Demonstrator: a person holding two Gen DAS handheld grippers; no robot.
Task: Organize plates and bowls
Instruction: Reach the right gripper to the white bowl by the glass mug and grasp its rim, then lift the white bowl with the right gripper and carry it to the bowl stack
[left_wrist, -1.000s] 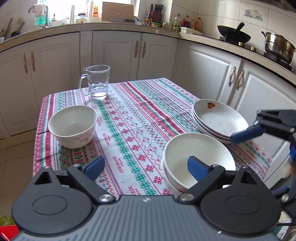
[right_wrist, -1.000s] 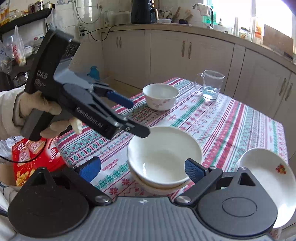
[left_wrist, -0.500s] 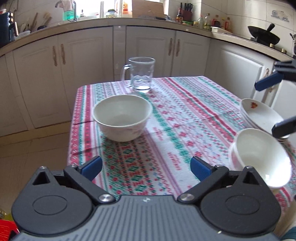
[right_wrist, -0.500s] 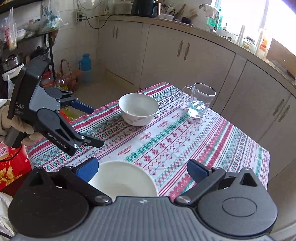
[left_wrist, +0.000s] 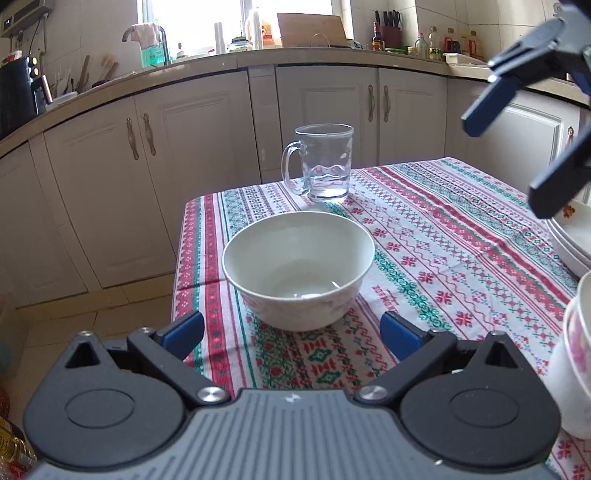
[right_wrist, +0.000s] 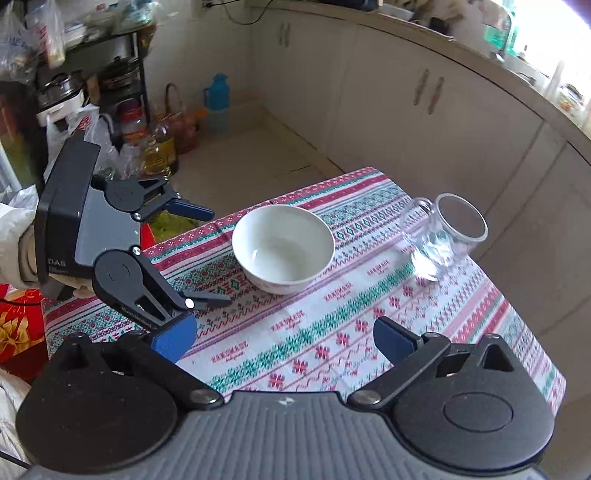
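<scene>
A single white bowl (left_wrist: 297, 269) (right_wrist: 284, 247) stands upright near the corner of the striped tablecloth (left_wrist: 461, 229) (right_wrist: 332, 332). My left gripper (left_wrist: 291, 332) (right_wrist: 207, 258) is open, its blue pads spread just in front of the bowl and apart from it. Above the cloth my right gripper (right_wrist: 284, 338) (left_wrist: 517, 158) hangs wide open and holds nothing. At the right edge of the left wrist view I see stacked plates (left_wrist: 570, 236) with a flower mark and, nearer, stacked bowls (left_wrist: 576, 350), both cut off by the frame.
A glass mug (left_wrist: 325, 162) (right_wrist: 443, 236) with a little water stands behind the bowl near the table's far edge. White cabinets (left_wrist: 207, 158) surround the table. On the floor to the left are oil bottles (right_wrist: 159, 151), a blue thermos (right_wrist: 218, 107) and a red box (right_wrist: 18, 328).
My left gripper swung left from the stacked bowls and closed in on the single bowl. My right gripper lifted away from the stack, which has left its view.
</scene>
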